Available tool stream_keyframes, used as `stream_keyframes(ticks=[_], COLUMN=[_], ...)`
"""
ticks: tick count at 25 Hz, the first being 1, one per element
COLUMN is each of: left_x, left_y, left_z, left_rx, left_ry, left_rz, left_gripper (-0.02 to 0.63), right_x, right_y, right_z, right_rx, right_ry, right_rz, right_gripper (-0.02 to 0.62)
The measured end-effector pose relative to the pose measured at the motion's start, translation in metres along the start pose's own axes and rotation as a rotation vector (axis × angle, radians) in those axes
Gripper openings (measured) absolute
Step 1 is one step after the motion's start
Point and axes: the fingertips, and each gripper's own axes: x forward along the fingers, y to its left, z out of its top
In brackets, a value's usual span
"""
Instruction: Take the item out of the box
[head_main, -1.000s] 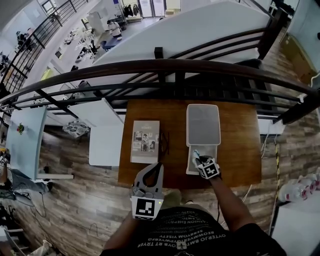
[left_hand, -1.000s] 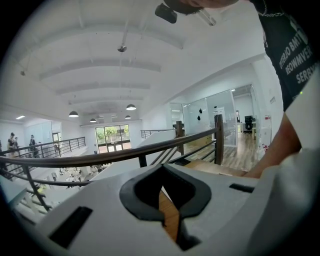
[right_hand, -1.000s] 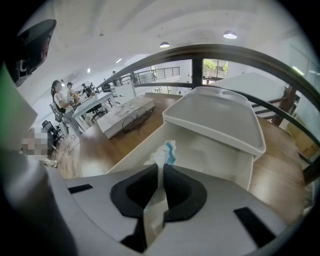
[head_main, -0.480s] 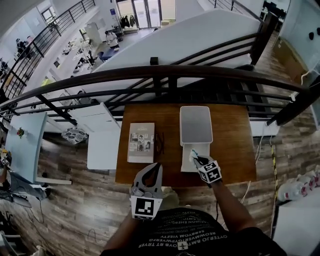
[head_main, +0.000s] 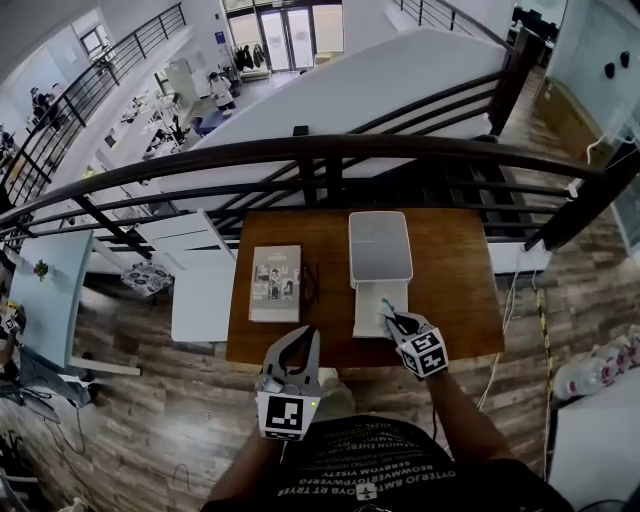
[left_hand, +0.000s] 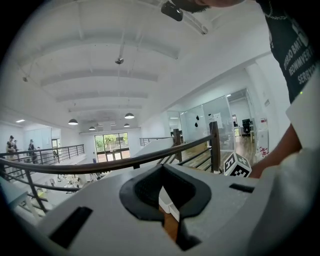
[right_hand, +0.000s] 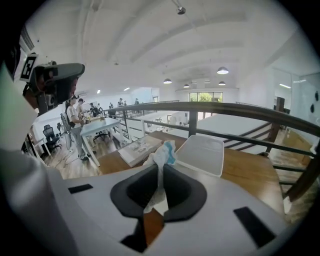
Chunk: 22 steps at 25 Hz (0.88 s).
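Note:
A white box stands on the brown table (head_main: 460, 290), its lid (head_main: 379, 246) swung back and its base (head_main: 372, 322) toward me. My right gripper (head_main: 391, 316) hovers over the base, shut on a small crumpled white and blue packet (head_main: 386, 307). In the right gripper view the packet (right_hand: 163, 154) sticks up from between the pads, with the lid (right_hand: 202, 154) beyond it. My left gripper (head_main: 306, 338) is held at the table's front edge, left of the box, jaws together and empty.
A book (head_main: 275, 283) lies flat on the table's left half, with a small dark object (head_main: 310, 283) beside it. A dark railing (head_main: 330, 150) runs along the table's far side. Wooden floor surrounds the table, and a white desk (head_main: 200, 290) stands to its left.
The head camera has shifted, so the table sits a little left in view. My right gripper has drawn slightly back toward the front edge with the packet. The left gripper has barely moved.

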Motion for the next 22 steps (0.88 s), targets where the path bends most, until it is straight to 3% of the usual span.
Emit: stream_keyframes(ticks=[11,22], left_x=[-0.021,-0.044], left_y=[-0.033,-0.067], left_z=[0.025,0.042], left_rx=[0.022,0.026], left_ry=[-0.071,-0.085], left_rz=[-0.001,-0.015], left_gripper=[0.006,0.006], right_x=[-0.095,-0.199], right_y=[0.023,0.044], right_z=[0.05,0.093], right_rx=[-0.04,-0.071], right_ry=[-0.208,-0.405], right_rz=[-0.013,-0.032], right_gripper=[0.026,0.025])
